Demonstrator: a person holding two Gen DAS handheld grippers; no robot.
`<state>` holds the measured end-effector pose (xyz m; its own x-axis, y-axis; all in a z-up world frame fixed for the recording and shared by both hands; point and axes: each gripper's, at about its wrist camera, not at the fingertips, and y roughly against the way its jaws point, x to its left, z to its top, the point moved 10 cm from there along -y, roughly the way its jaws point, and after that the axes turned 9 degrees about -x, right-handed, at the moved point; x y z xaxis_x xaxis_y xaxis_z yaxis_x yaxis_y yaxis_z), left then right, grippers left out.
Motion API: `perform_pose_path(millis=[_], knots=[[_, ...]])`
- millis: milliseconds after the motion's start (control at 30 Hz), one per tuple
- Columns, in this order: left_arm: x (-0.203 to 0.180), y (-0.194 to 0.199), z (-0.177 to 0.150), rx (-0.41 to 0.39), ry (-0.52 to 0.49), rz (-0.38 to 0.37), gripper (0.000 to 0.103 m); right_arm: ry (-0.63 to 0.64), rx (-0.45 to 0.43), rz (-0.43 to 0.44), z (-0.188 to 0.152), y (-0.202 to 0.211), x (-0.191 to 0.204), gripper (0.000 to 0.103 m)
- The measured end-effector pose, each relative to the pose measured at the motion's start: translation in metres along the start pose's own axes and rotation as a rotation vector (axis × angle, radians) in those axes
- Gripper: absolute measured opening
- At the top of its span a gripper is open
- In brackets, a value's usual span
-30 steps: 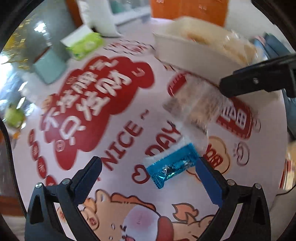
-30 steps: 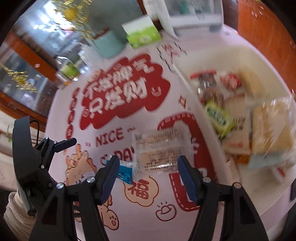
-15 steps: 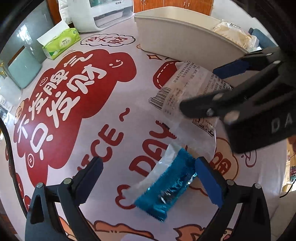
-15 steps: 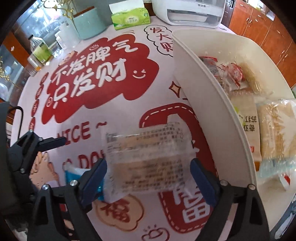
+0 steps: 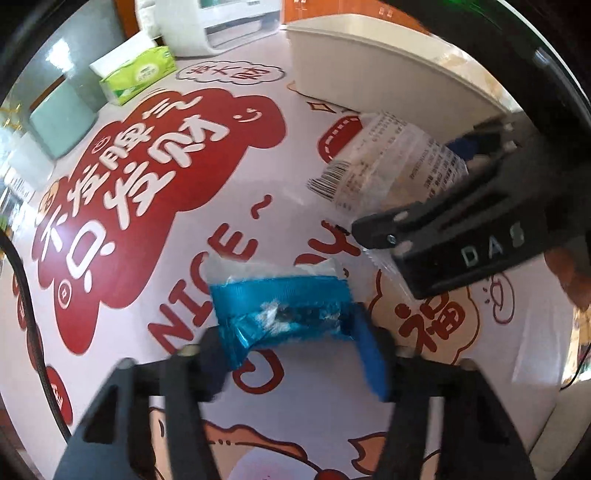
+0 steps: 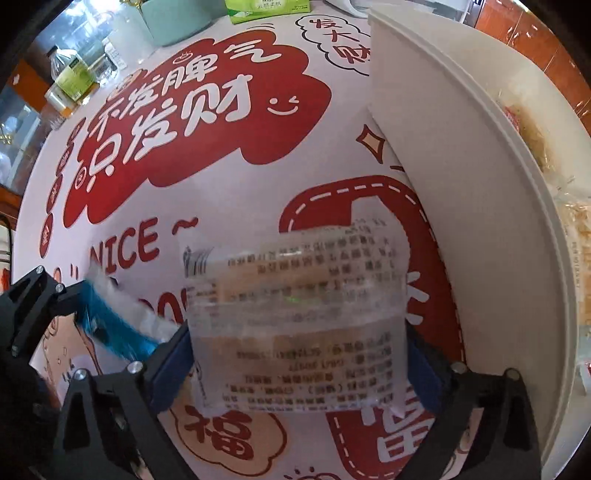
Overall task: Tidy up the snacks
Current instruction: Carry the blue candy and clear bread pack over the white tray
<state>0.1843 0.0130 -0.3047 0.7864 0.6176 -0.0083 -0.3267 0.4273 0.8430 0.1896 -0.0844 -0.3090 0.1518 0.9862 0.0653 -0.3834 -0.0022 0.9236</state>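
A blue foil snack packet (image 5: 280,306) lies on the printed tablecloth between the fingers of my left gripper (image 5: 288,332). Its jaws are closing, and both pads touch the crumpled ends of the packet. To the right, a clear wrapped snack (image 6: 295,314) with printed text lies flat by the white bin (image 6: 461,184). My right gripper (image 6: 295,354) points down over it, jaws opening, with a pad at each end of the wrapper and no squeeze showing. In the left wrist view the clear snack (image 5: 388,166) lies under that black gripper. Several wrapped snacks (image 6: 576,229) fill the bin.
At the far edge of the table stand a green tissue box (image 5: 136,74), a teal container (image 5: 61,122) and a white appliance (image 5: 214,22). A bottle (image 6: 70,74) stands at the far left. The bin's tall wall (image 5: 369,74) rises close on the right.
My left gripper's jaws closed in from wide apart onto the blue packet. My right gripper sank around the clear snack and its jaws widened.
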Motion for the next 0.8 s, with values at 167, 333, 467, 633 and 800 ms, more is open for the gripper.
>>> perform_pose_path(millis=[167, 333, 467, 633, 800], knots=[[0.002, 0.007, -0.003, -0.016, 0.083, -0.001, 0.029, -0.008, -0.032, 0.019, -0.005, 0.010, 0.000, 0.082], [-0.002, 0.019, -0.004, -0.048, 0.164, 0.003, 0.022, -0.015, -0.033, 0.031, -0.023, 0.022, -0.005, 0.077], [-0.011, 0.040, -0.004, -0.091, 0.211, 0.004, 0.020, -0.013, -0.043, 0.059, -0.041, 0.040, -0.005, 0.076], [-0.026, 0.080, 0.004, -0.164, 0.258, 0.000, 0.020, -0.001, -0.018, 0.112, -0.070, 0.064, 0.002, 0.076], [-0.046, 0.126, 0.021, -0.225, 0.267, 0.052, 0.019, 0.036, -0.016, 0.148, -0.093, 0.100, 0.007, 0.076]])
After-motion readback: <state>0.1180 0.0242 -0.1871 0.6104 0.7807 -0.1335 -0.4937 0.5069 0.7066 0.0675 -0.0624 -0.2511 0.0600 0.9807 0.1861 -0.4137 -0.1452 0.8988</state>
